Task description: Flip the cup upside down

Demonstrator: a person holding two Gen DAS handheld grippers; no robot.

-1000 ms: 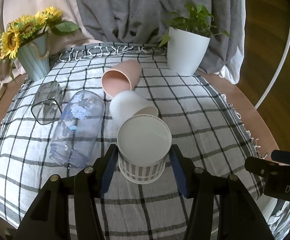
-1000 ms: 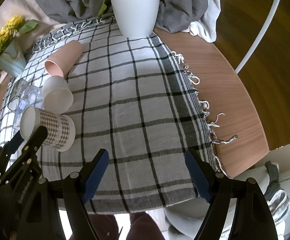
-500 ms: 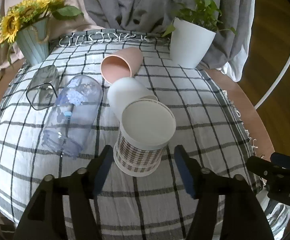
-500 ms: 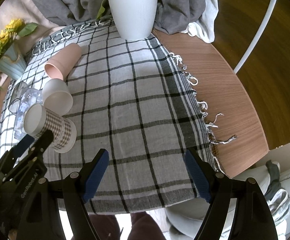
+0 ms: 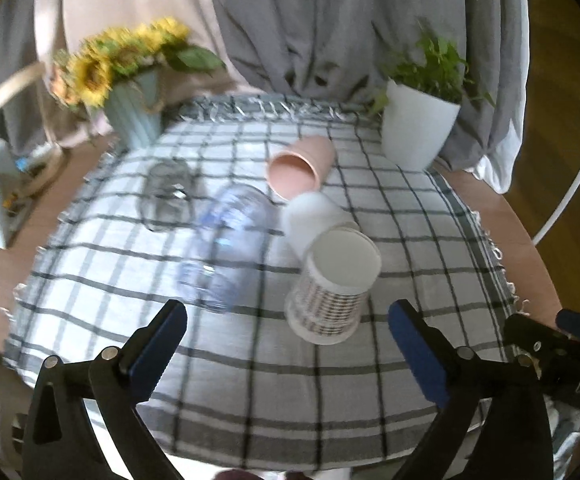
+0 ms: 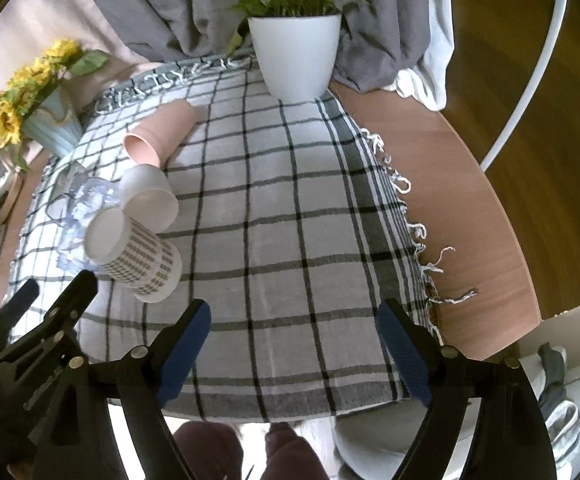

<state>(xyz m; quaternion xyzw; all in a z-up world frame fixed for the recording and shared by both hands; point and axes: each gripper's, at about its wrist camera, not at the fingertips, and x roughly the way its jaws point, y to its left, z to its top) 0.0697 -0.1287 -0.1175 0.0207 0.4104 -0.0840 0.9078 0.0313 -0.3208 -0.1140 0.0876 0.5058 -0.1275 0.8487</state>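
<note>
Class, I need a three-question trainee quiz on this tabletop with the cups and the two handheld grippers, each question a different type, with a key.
1. True or false: the left gripper has its jaws shut on the checked paper cup.
2. Multiple choice: the pink cup is A) standing upright, B) lying on its side, C) stacked inside the white cup.
3. Fill in: the white pot at the far edge of the checked cloth holds a green ____.

Key: 1 false, the jaws are wide apart and clear of the cup, which stands base up on the cloth; 2 B; 3 plant.
</note>
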